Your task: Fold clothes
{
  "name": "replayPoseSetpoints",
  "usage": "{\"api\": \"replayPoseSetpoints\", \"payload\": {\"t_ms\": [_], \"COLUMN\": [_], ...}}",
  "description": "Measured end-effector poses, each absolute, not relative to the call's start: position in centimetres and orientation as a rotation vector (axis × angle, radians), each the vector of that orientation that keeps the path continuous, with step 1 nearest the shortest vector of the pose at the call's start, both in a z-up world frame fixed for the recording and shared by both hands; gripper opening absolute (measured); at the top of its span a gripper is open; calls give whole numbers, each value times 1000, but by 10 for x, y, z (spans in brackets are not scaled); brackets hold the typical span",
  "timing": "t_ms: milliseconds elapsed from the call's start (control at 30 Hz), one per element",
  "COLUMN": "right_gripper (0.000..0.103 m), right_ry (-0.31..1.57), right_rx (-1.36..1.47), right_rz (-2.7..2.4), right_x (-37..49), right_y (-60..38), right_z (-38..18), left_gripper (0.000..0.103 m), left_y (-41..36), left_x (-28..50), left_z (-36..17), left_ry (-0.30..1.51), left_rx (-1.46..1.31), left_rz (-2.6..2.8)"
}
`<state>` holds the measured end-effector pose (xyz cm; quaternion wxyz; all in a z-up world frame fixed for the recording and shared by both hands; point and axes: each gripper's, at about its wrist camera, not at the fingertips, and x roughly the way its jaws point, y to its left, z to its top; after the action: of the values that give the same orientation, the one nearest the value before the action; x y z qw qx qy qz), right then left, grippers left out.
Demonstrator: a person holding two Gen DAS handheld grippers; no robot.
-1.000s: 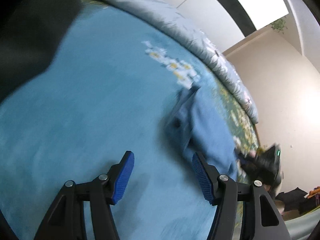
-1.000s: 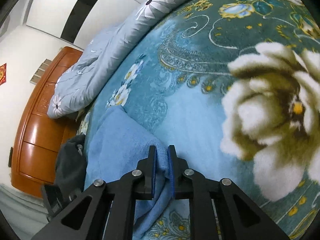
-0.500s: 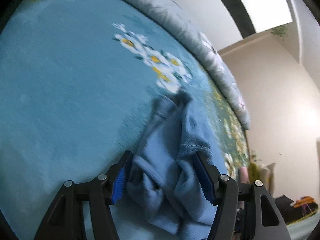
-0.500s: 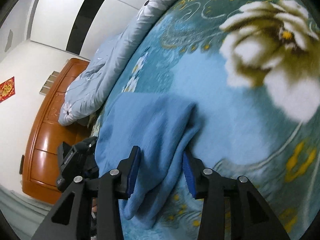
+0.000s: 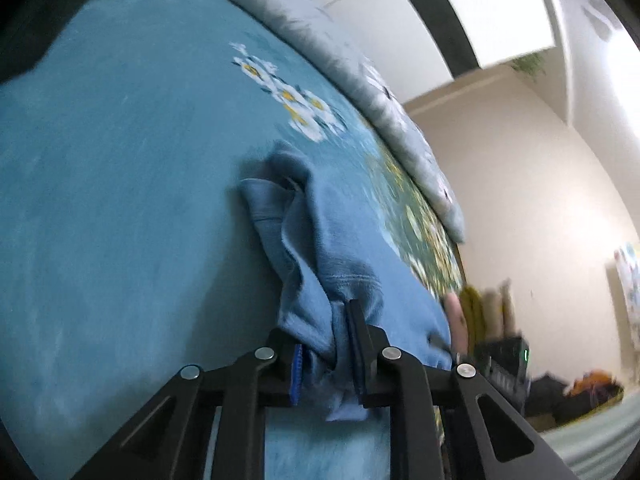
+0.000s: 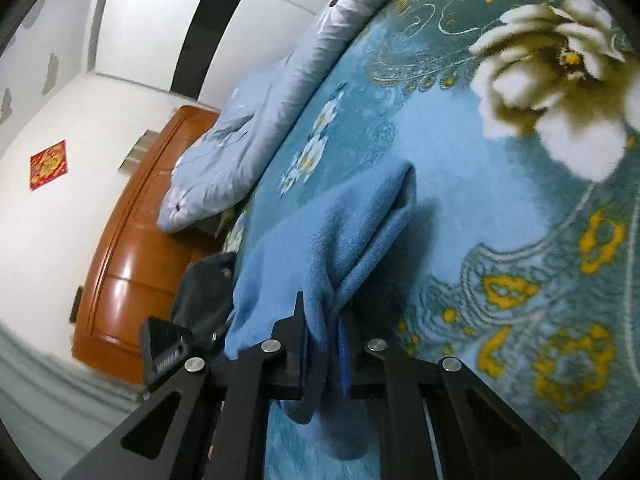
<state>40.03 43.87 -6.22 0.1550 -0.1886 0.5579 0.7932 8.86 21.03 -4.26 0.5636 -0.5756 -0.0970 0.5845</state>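
Pinching blue garment (image 5: 340,240) between both grippers' jaws

I see a soft, matt fleece garment (image 5: 344,248) with a fuzzy nap, lying on a plush printed blanket (image 6: 500,208). My left tool (image 5: 326,344) and right tool (image 6: 322,338) look like matt black plastic with shiny metal screws. The far headboard (image 6: 132,248) is glossy varnished wood.

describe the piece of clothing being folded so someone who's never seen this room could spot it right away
On the bed's teal flowered blanket, below the pale grey-blue quilt, lies a light blue fleece garment. It is plain and unpatterned, unlike the blanket, and both grippers pinch its near edge.
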Motion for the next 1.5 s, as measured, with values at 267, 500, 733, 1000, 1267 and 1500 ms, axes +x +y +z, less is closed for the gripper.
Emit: {"api": "replayPoseSetpoints", "payload": {"t_ms": [267,500,733,1000,1267,1500], "right_gripper": [16,18,14,12,12,12], "right_ry": [1579,1624,1612,1507,1319,1072], "right_rx": [-605,-599,-579,-582,-470,-371], "right_rz": [2226,2200,2233,2325,2420,2275], "right_x": [397,394,393,405,485,612], "right_y": [433,434,433,434,453,493], "right_z": [-81,-89,-82,-34,63,141], "left_gripper": [56,72,42,18,18,19], "left_y": [203,233,240,241,286,378], "left_x": [79,72,81,106,178,305], "left_z": [-44,-50,-54,-22,80,159], "left_ry": [-205,-198,-191,-159,-88,-35], "left_rx": [-1350,-1386,-1392,-1341,-1146,-954], "left_rz": [1451,1399,1404,1391,1287,1145]}}
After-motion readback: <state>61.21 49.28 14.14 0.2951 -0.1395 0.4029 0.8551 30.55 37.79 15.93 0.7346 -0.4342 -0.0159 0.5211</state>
